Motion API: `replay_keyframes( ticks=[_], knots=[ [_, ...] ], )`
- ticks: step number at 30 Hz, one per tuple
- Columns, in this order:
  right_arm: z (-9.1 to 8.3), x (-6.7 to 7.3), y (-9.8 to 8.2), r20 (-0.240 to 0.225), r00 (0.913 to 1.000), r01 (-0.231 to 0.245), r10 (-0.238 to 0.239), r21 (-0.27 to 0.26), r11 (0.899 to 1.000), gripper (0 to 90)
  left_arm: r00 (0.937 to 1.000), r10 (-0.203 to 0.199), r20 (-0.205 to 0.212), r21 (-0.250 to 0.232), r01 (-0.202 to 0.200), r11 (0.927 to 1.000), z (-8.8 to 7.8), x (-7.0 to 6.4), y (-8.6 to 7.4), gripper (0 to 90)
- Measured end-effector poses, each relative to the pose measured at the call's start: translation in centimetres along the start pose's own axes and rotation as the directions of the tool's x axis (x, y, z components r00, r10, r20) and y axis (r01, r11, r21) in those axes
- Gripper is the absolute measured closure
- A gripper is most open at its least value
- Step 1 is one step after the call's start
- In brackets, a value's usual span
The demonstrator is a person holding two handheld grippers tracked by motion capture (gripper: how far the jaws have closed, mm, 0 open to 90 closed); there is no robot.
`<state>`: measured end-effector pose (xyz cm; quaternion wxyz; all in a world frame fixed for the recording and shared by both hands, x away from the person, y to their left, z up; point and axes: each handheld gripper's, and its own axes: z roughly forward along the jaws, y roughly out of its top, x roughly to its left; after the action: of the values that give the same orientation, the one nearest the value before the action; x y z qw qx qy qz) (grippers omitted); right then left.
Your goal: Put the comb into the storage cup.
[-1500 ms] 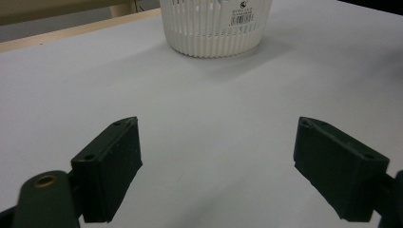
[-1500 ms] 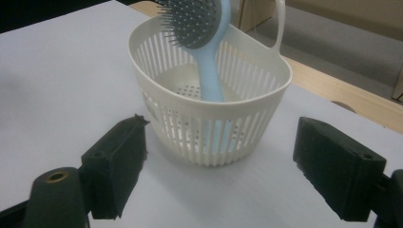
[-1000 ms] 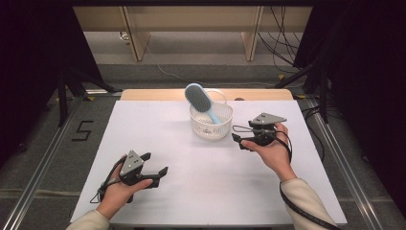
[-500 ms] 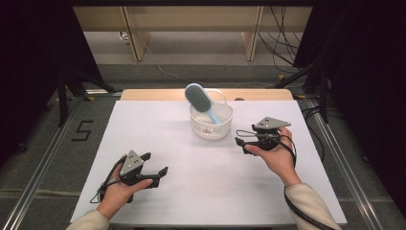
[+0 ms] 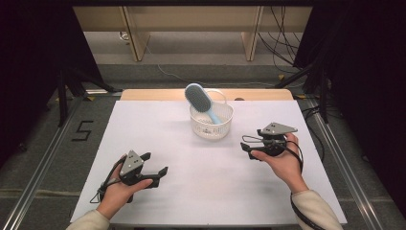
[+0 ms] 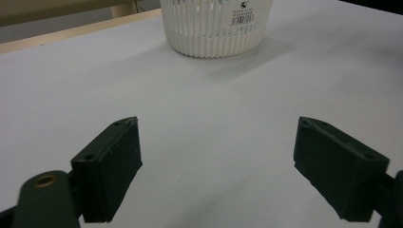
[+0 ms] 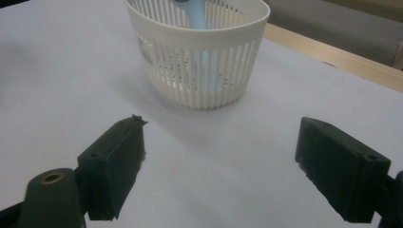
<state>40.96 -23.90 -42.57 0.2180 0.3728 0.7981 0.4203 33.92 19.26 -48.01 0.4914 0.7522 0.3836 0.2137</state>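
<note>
1. my left tool (image 5: 157, 168) sits low over the white desk (image 5: 182, 191) near the front left, jaws wide apart, nothing between them.
2. white slotted basket (image 5: 211, 125) stands mid-desk toward the far edge, blue hairbrush (image 5: 199, 99) leaning in it, head up.
3. my right tool (image 5: 249, 146), jaws spread and empty, is near the basket's right side, not touching.

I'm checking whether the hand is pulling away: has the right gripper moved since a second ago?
Yes. The right gripper has drawn back toward the person, away from the white slatted plastic basket, and its jaws are open.
</note>
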Motion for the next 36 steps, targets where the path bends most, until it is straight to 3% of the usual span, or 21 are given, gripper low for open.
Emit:
replay_keyframes(
  ticks=[36],
  knots=[
    [-3.2,0.0,-3.3,0.002,0.9999,-0.014,0.014,0.017,1.000,17.0,1.0000,-0.001,-0.004,0.000,0.001,1.0000,0.0,0.0,0.0,15.6]
  ],
)
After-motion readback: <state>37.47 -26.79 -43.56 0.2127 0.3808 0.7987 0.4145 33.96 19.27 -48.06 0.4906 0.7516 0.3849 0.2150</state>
